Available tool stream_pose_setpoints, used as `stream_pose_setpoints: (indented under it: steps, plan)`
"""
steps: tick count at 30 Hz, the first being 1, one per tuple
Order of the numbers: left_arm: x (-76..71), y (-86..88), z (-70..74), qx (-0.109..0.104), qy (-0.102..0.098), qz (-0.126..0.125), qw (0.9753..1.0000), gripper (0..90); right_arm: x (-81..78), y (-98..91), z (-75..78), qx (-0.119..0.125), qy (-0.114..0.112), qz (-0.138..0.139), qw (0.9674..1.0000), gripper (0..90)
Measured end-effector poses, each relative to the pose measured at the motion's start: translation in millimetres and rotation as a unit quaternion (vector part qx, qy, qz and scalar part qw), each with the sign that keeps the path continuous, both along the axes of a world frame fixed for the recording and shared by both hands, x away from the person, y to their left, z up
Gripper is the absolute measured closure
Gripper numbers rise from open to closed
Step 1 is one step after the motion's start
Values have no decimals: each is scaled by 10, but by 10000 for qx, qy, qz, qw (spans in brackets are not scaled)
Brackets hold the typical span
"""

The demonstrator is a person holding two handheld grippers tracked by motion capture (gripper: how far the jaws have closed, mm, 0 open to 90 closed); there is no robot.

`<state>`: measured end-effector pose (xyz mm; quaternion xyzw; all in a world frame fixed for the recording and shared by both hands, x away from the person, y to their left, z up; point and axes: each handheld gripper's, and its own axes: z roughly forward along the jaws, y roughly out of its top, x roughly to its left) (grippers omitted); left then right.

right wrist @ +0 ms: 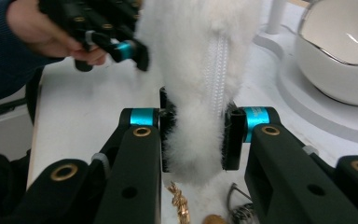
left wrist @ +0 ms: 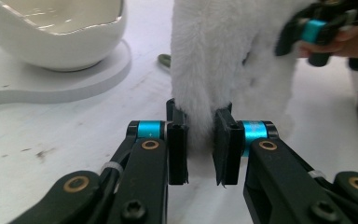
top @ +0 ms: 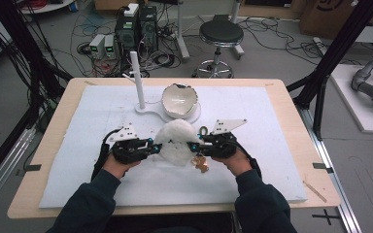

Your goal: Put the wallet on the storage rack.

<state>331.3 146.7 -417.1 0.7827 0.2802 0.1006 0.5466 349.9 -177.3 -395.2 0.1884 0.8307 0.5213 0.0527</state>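
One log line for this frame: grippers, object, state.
left hand-held gripper: shut on fluffy white pouch | right hand-held gripper: shut on pouch | pouch over white mat

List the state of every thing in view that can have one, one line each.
White fluffy zippered pouch: lifted between both grippers, pinched at each end.
Left gripper: shut on the pouch's fur.
Right gripper: shut on the pouch beside its white zipper.
White egg-shaped ceramic bowl: upright on its white stand, nothing visible inside.
Gold chain charm: dangling below the pouch.
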Motion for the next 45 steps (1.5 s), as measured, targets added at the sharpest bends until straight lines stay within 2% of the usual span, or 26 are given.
stream_pose_setpoints:
  steps: [4, 6, 7, 8, 9, 12, 13, 17, 18, 19, 20, 21, 22, 23, 24, 25, 27, 28, 29, 30, 31, 34, 36, 37, 38, 45]
  plan:
    - [12, 8, -6, 72, 59, 225, 9997, 714, -33, 53, 20, -85, -188, 14, 9998, 763]
    - [21, 53, -4, 148, 40, 485, 9987, 710, -42, 59, 37, -182, -424, -136, 9988, 765]
    - [35, 126, -3, 98, 18, 680, 9976, 685, -42, 28, 68, -204, -616, -299, 9974, 767]
    - [35, 126, -3, 98, 18, 680, 9976, 680, -42, 28, 68, -204, -616, -299, 9974, 767]
    - [43, 192, 8, 52, -12, 756, 9971, 665, -32, -12, 108, -143, -752, -453, 9960, 767]
    - [49, 327, 51, -152, -100, 914, 9956, 664, -9, -30, 158, -187, -918, -522, 9942, 767]
    - [54, 406, 83, -236, -141, 978, 9948, 635, 49, -16, 211, -287, -1101, -556, 9919, 766]
    - [67, 536, 126, -356, -209, 1127, 9928, 556, 165, 28, 310, -428, -1295, -579, 9890, 765]
    - [75, 583, 131, -406, -207, 1213, 9916, 525, 217, 48, 357, -480, -1314, -557, 9886, 764]
    - [87, 619, 129, -410, -183, 1291, 9906, 387, 351, 89, 478, -554, -1462, -546, 9862, 763]
    - [109, 663, 114, -444, -96, 1462, 9882, 341, 396, 103, 524, -576, -1473, -538, 9859, 763]
    - [109, 663, 114, -444, -96, 1462, 9882, 291, 456, 126, 588, -610, -1495, -548, 9854, 763]
    - [127, 686, 92, -427, 6, 1580, 9865, 244, 517, 149, 650, -637, -1564, -523, 9843, 762]
    - [127, 686, 92, -427, 6, 1580, 9865, 216, 517, 149, 650, -637, -1564, -523, 9843, 762]
    - [130, 692, 84, -404, 6, 1600, 9863, 211, 658, 205, 787, -697, -1647, -510, 9826, 762]
    - [128, 692, 79, -419, 0, 1578, 9866, 211, 720, 226, 836, -727, -1712, -494, 9813, 762]
    - [129, 695, 79, -406, -16, 1584, 9865, 211, 774, 243, 870, -753, -1731, -478, 9809, 761]
    - [129, 700, 79, -400, -22, 1615, 9861, 211, 849, 263, 909, -777, -1807, -520, 9791, 761]
    - [130, 705, 76, -429, -11, 1623, 9858, 212, 934, 286, 948, -805, -1734, -543, 9801, 760]
    - [132, 715, 73, -439, -11, 1614, 9859, 212, 1069, 318, 987, -849, -1807, -588, 9781, 760]
    - [133, 724, 65, -454, 1, 1638, 9854, 211, 1127, 334, 1000, -884, -1758, -615, 9785, 760]
    - [134, 727, 56, -469, 32, 1632, 9855, 212, 1230, 371, 1016, -982, -1783, -637, 9770, 760]
    - [136, 724, 50, -462, 38, 1619, 9857, 212, 1345, 411, 1028, -1097, -1915, -636, 9733, 760]
    - [135, 725, 47, -458, 45, 1612, 9859, 212, 1390, 434, 1014, -1215, -2040, -639, 9693, 760]
    - [135, 726, 45, -458, 48, 1612, 9859, 215, 1428, 448, 995, -1276, -2075, -631, 9678, 760]
    - [134, 747, 33, -486, 93, 1629, 9854, 221, 1517, 470, 830, -1960, -2288, -461, 9524, 760]
